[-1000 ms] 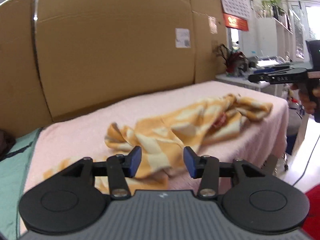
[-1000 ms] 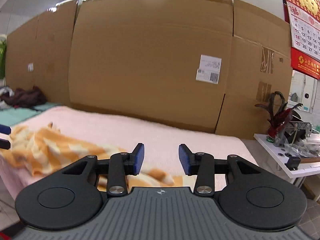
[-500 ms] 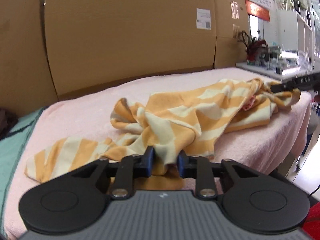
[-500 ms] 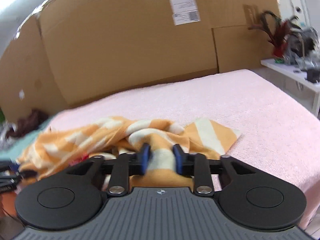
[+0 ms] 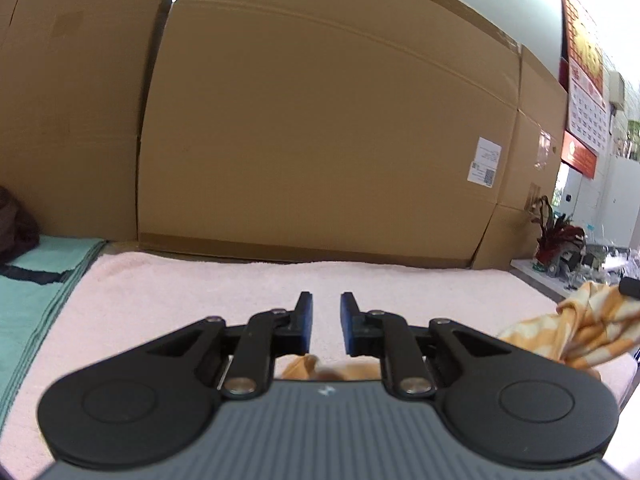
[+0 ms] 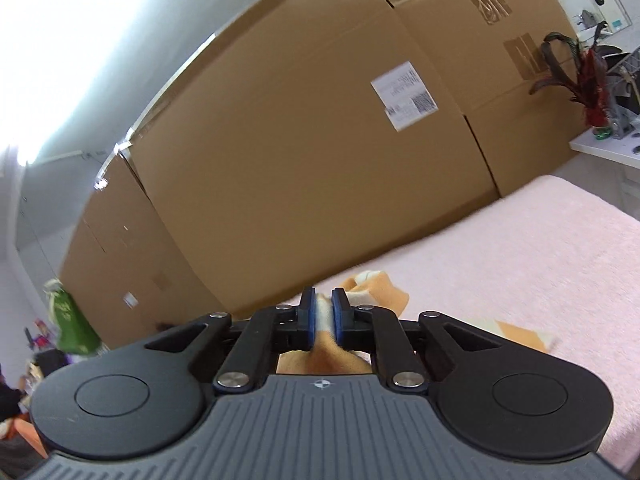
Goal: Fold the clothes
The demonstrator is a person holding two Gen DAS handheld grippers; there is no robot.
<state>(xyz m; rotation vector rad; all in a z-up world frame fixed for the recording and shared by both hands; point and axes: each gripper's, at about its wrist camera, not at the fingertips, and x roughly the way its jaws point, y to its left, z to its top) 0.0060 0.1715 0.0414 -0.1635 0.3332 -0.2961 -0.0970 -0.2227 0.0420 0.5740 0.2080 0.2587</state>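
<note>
The garment is an orange-and-cream checked cloth (image 5: 580, 328). In the left wrist view one bunch of it is lifted at the right edge, over the pink bed (image 5: 200, 288). My left gripper (image 5: 324, 316) has its jaws drawn close, with a narrow gap at the tips; a fold of the cloth (image 5: 320, 368) shows low between the fingers. In the right wrist view my right gripper (image 6: 324, 316) is shut on a cream-and-orange fold. More of the cloth (image 6: 380, 292) spreads just beyond the pads and trails right across the bed (image 6: 540, 260).
Tall cardboard sheets (image 5: 320, 140) stand along the far side of the bed. A teal sheet (image 5: 32, 280) and dark clothing (image 5: 12, 224) lie to the left. A white side table with a red-leaved plant (image 5: 556, 236) stands past the bed's right end.
Both grippers closed from wide open onto the cloth and rose, so both views now tilt up toward the cardboard. The cloth has left the middle of the bed.
</note>
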